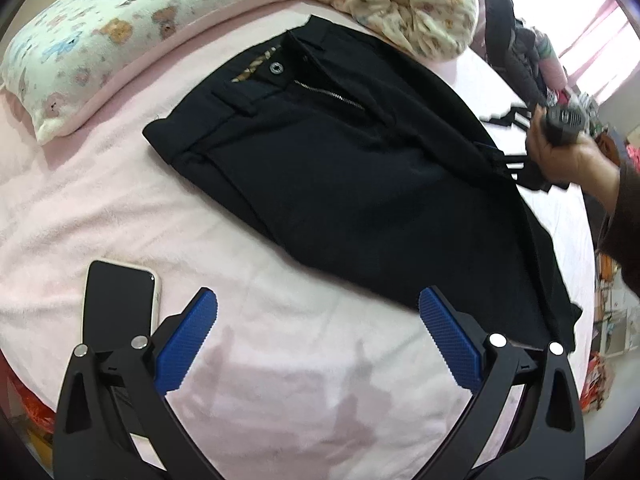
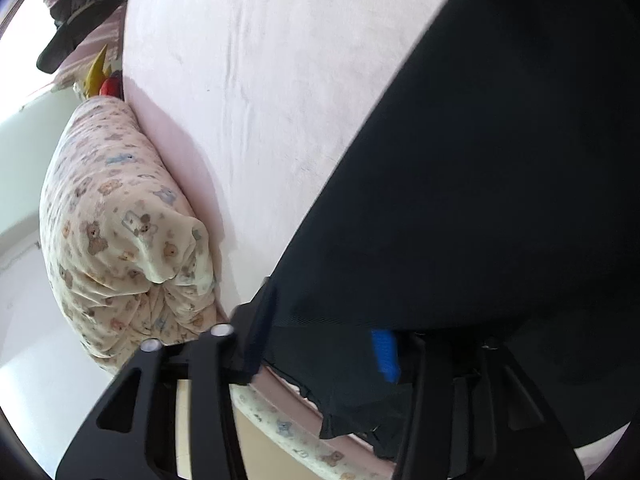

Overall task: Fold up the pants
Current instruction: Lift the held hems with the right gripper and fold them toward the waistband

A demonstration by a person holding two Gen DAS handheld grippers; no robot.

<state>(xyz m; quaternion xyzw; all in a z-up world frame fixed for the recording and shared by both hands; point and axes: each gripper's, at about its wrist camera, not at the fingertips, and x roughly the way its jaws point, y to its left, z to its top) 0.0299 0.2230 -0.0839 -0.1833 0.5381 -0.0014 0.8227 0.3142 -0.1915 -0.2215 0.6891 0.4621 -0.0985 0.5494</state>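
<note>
Pants [image 1: 360, 184] of smooth dark cloth lie on the fleecy pink bed [image 1: 100, 208], left gripper [image 1: 318, 338] spread wide, right gripper [image 2: 320, 344] pinching their edge.

Dark navy pants [image 1: 360, 176] lie flat on the pink bed — waistband toward the pillows, fly unzipped, legs trailing toward the edge.

Place: a home bedroom
Signs: bed [image 1: 120, 208] with pink sheet, bear-print pillow [image 1: 100, 40], quilt [image 1: 400, 0], phone [image 1: 120, 300]
</note>
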